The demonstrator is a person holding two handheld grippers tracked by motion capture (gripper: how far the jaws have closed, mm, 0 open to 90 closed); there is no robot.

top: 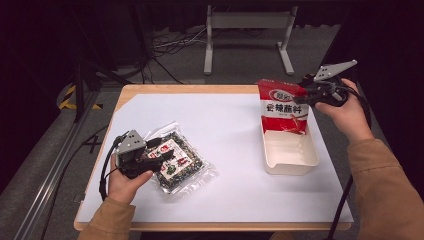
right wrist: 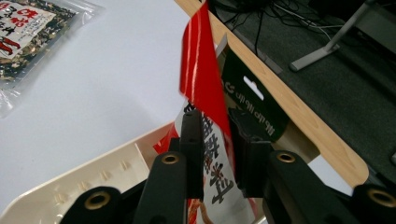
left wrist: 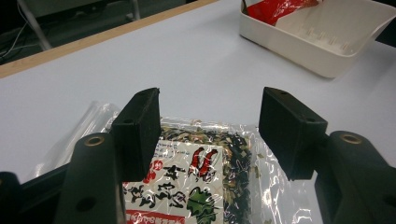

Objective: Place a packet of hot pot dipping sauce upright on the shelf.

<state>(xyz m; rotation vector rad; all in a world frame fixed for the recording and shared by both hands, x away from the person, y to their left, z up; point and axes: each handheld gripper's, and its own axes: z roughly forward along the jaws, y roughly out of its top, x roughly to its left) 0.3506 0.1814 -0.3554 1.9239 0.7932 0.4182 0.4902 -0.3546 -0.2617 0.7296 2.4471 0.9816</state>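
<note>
**Red packet stands in the tray, seaweed bag lies under the left tool**

Dark floor with cables and a grey metal stand lies beyond the counter [top: 225, 120], a wooden top covered with a white sheet. At its right side sits a white tray [top: 292, 155]. A red and white packet [top: 282, 107] stands upright at the tray's far end, its lower edge inside the tray. The right tool [top: 306, 91] is at the packet's upper right corner. In the right gripper view the packet's thin edge runs up between the two black jaws; they stand a little apart with the packet between them, and I cannot tell whether the pads press on it.

On the left of the counter lies a clear bag of dark seaweed mix [top: 175, 160] with a white and red label, flat on the sheet. The left tool [left wrist: 210, 135] hovers over the bag's near end, jaws spread wide and released, one on each side of the bag's width, neither gripping it. The tray and the bag lie well apart.
</note>
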